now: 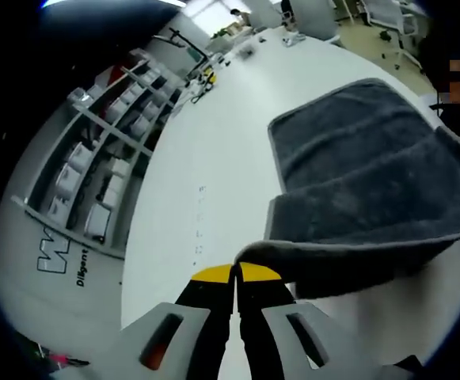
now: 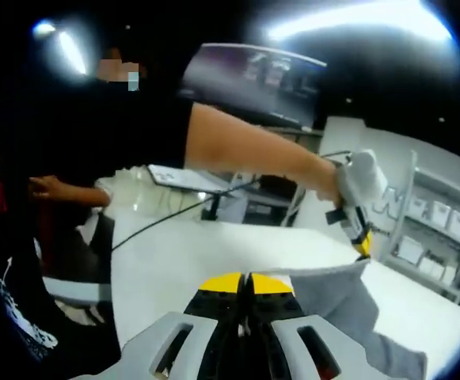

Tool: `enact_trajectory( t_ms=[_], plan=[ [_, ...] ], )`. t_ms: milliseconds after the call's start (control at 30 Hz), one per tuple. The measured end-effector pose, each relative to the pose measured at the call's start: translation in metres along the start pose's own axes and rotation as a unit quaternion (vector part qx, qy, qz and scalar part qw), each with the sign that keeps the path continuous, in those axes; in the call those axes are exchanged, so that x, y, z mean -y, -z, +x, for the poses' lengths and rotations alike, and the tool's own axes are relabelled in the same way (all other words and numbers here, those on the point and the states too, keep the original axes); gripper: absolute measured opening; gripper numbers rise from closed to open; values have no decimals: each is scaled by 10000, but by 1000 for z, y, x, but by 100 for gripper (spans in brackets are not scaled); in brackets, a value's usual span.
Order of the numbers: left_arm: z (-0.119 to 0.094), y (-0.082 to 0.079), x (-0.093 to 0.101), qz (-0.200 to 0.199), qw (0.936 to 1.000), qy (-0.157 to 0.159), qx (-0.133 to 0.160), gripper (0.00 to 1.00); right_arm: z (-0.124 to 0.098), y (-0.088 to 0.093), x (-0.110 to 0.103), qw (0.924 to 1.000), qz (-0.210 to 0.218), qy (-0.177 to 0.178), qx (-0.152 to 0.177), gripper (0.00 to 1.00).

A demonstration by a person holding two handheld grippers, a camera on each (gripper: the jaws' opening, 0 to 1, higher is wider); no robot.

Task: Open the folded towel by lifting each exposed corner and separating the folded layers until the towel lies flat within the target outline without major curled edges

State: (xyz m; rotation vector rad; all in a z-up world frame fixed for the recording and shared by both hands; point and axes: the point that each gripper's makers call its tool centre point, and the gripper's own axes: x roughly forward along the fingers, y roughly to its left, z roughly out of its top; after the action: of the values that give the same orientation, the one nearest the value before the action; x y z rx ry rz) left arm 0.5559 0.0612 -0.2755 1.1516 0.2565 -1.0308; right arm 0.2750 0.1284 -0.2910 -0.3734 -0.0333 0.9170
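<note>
A dark grey towel point(image 1: 364, 182) lies on the white table point(image 1: 190, 190), folded, with its near edge lifted off the surface. My left gripper point(image 1: 235, 273), yellow-tipped, is shut on that raised edge at its hemmed corner. In the right gripper view my right gripper point(image 2: 245, 283) is shut too, and the towel point(image 2: 332, 309) hangs from its tips. The towel's pale hem runs taut from there to the left gripper point(image 2: 362, 241), which a gloved hand point(image 2: 360, 178) holds at the right.
Shelves with white boxes point(image 1: 95, 174) stand along the table's left side. Small items point(image 1: 206, 75) and chairs point(image 1: 388, 24) sit at the far end. A person's bare arm point(image 2: 245, 150) crosses above the table point(image 2: 166, 261), and a cable point(image 2: 174, 210) trails over it.
</note>
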Motion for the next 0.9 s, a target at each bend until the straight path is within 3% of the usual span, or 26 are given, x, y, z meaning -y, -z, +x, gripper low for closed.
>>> enact_trajectory(
  t_ms=[267,500,600,700,900],
  plan=[
    [-17,31,-1,96,9995,-147,-247,0,16,0,-16,9995,-150,-268,-58,0],
    [-34,67,1,172,9977,-110,-647,0,35,-8,-41,9972,-354,-651,-69,0],
    [-45,91,9,386,9935,-23,-1070,0,46,-10,-54,9958,-486,-779,-37,0],
    [-52,113,8,379,9910,-35,-1280,0,57,-13,-67,9942,-593,-896,2,0],
    [-65,141,17,240,9900,-48,-1391,0,69,-7,-86,9911,-683,-1137,-90,0]
  ],
)
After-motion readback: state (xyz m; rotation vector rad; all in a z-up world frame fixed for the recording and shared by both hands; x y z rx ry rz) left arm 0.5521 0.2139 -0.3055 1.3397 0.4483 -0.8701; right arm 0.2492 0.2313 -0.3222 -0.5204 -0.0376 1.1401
